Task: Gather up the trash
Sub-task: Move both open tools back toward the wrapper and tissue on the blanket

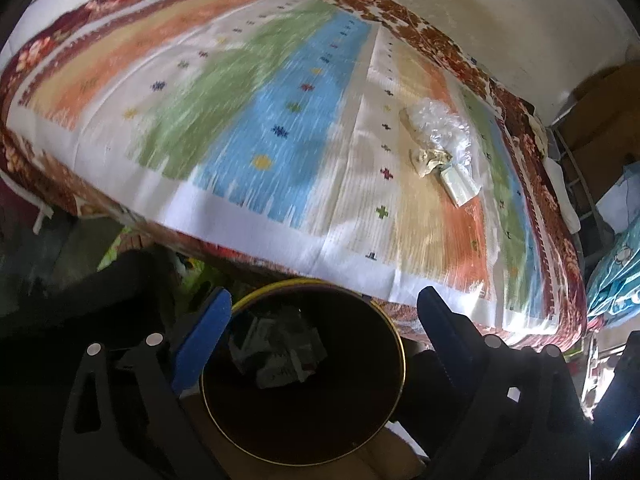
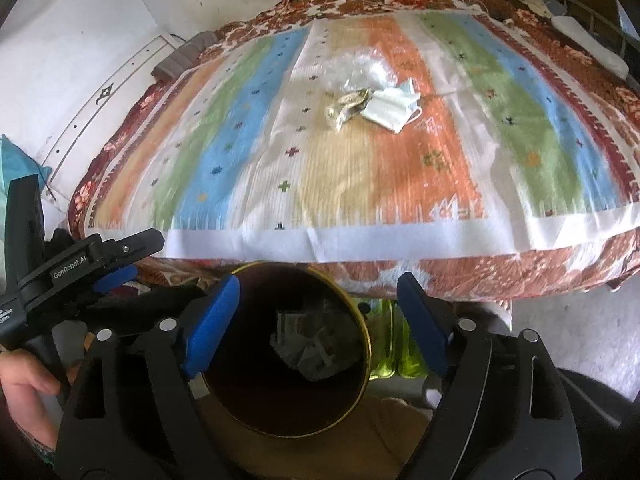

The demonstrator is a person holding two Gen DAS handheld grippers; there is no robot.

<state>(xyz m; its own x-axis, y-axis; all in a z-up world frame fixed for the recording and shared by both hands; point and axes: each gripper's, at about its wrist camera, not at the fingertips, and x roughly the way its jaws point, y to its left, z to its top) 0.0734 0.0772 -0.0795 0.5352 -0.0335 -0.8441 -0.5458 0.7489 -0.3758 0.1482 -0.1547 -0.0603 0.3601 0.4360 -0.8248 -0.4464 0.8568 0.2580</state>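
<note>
1. we hold the left tool (image 1: 324, 304) with its blue-padded fingers (image 1: 208, 328) spread wide and nothing between them; it hangs above a round bin (image 1: 402, 364) with a yellow rim.
2. our right tool (image 2: 318, 288) is likewise wide open and empty, over the same bin (image 2: 366, 344), whose dark inside holds some crumpled paper scraps (image 2: 308, 344); from the left wrist view the same scraps (image 1: 280, 344) lie near the far wall of the bin.
3. the bin stands on the floor against the near edge of the bed (image 1: 240, 236), on what looks like brown cardboard (image 2: 384, 432).
4. the bed carries a striped cover (image 2: 360, 184) in green, blue, orange and cream, with a red floral blanket (image 2: 500, 268) showing around its edges.
5. more trash lies on the bed, well away from the near edge and toward the far side: a crinkled clear plastic bag (image 2: 368, 66), a crumpled yellowish wrapper (image 2: 346, 108) just in front of it, and a folded pale blue face mask (image 2: 394, 106) touching the wrapper on its right.
6. in the left wrist view the bag (image 1: 438, 122), wrapper (image 1: 430, 160) and mask (image 1: 460, 186) sit toward the right edge of the bed.
7. in the right wrist view the left tool (image 2: 120, 264) appears at the left, held by a bare hand (image 2: 24, 396).
8. both pictures are streaked with motion blur.
</note>
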